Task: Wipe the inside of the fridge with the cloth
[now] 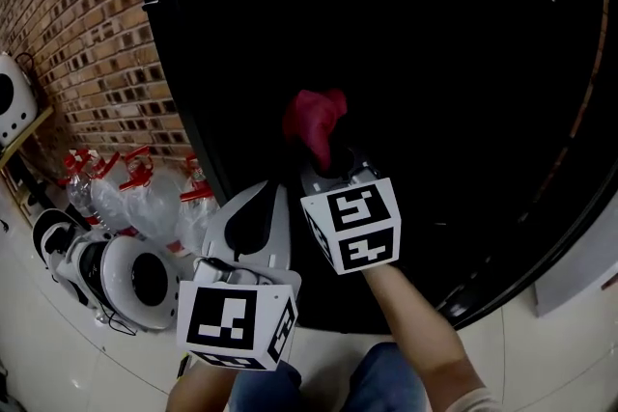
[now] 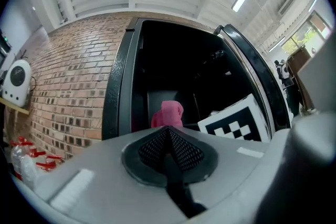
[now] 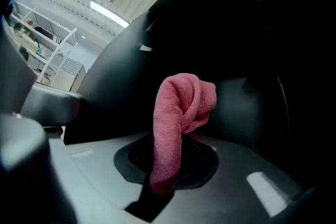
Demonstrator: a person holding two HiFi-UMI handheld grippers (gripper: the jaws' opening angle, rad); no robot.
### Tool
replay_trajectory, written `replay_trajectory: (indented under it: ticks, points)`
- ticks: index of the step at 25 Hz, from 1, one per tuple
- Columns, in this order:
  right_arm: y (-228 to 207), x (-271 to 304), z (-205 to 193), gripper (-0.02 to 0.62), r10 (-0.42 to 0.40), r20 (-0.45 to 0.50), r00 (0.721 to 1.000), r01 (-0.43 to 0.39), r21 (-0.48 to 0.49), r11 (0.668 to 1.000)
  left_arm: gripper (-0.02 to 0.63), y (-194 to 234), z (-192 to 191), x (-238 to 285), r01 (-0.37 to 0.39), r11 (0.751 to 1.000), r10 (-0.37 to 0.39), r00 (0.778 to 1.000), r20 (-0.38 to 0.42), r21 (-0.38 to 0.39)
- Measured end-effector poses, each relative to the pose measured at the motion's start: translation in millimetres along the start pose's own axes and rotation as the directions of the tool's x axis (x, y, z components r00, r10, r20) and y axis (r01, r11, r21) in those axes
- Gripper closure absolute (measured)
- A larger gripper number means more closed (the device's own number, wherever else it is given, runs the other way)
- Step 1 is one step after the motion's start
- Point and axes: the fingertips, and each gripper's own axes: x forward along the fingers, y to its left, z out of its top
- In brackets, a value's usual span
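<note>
The cloth [image 3: 178, 118] is pink terry, soft and light. It has no stiffness of its own. Above the clamp it stands up in a rolled fold and droops at the top. I judge it will crumple under pressure, so wiping contact must come from the bunched end pressed flat against the wall. It is best held low on the roll, which is where it is held now. This leaves most of the fabric free ahead of the jaws.

The right gripper [image 3: 165, 176] has its jaws clamped on the lower end of the cloth, and the fabric runs down between the dark pads. In the head view the cloth [image 1: 314, 121] sits ahead of the right gripper [image 1: 333, 164], at or just inside the dark opening of the fridge [image 1: 435, 63]. I cannot tell whether it touches any inner surface, because the interior is too dark to show shelves or walls.

The right forearm [image 1: 415, 323] reaches up from the lower right, extended towards the opening.

The left gripper [image 2: 168, 134] has its jaws together with nothing between them. In the head view the left gripper [image 1: 256, 217] sits lower and further back, beside the right one. It points towards the fridge's left frame, with the brick wall [image 1: 87, 34] beyond.
</note>
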Motion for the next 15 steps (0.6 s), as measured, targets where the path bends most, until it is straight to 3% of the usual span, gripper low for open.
replay_trajectory:
  ticks: [8,15]
  points:
    - [-38.4,46.2,-9.7,0.538,-0.049,-0.056,0.997,0.048,-0.021,0.999,0.591,-19.8,-4.3,20.1,0.082,0.996,-0.081,0.997,0.011,-0.046]
    - [-71.7,83.6,-29.0,0.538,-0.096,-0.130,0.987,0.099,0.014,0.995,0.591,-24.6,-1.4,32.8,0.110,0.993,-0.109,0.994,0.004,-0.049]
